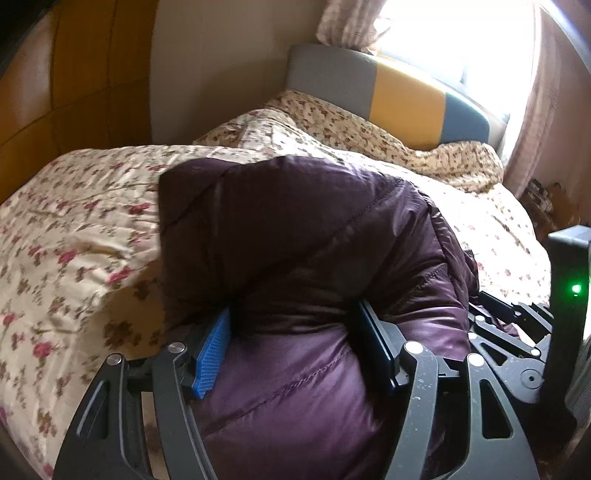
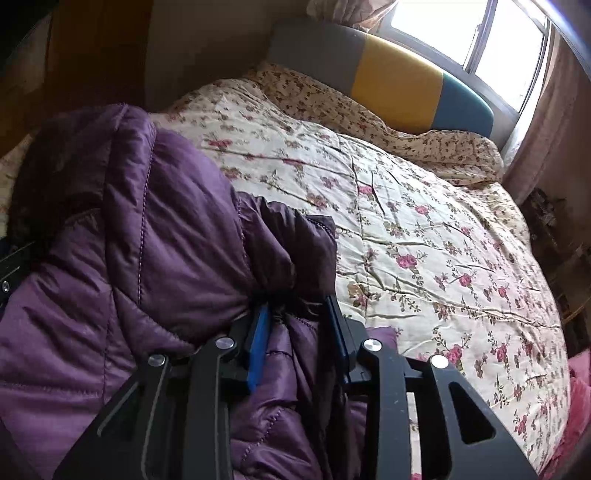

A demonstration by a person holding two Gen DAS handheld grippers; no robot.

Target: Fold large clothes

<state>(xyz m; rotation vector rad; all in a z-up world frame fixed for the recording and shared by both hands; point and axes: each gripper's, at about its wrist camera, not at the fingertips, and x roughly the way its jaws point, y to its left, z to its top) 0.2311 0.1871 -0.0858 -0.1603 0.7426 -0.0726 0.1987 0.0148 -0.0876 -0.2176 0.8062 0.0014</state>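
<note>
A bed fills both views, covered by a cream quilt [image 1: 74,229] printed with pink and brown flowers, creased and rumpled across its top. At the far end, in the upper middle of each frame, a second floral cover [image 2: 314,99] with a smaller brown print lies bunched against a padded headboard [image 2: 399,85] in grey, yellow and teal panels. Behind the headboard a bright window [image 2: 506,44] glares at the upper right, with pinkish curtains [image 1: 351,26] hanging beside it. Wood-toned panelling [image 1: 74,74] takes the upper left of the left wrist view.

The purple quilted jacket [image 1: 295,240] sits on the quilt in the lower middle of the left wrist frame and the lower left of the right wrist frame, heaped in puffy folds. The left gripper [image 1: 295,350] has its blue-padded fingers [image 1: 214,350] clamped on a thick bulge of the jacket. The right gripper [image 2: 299,339] has its fingers pinched on a gathered fold of the jacket near its edge. A black device with a green light [image 1: 574,288] shows at the right edge of the left wrist view
</note>
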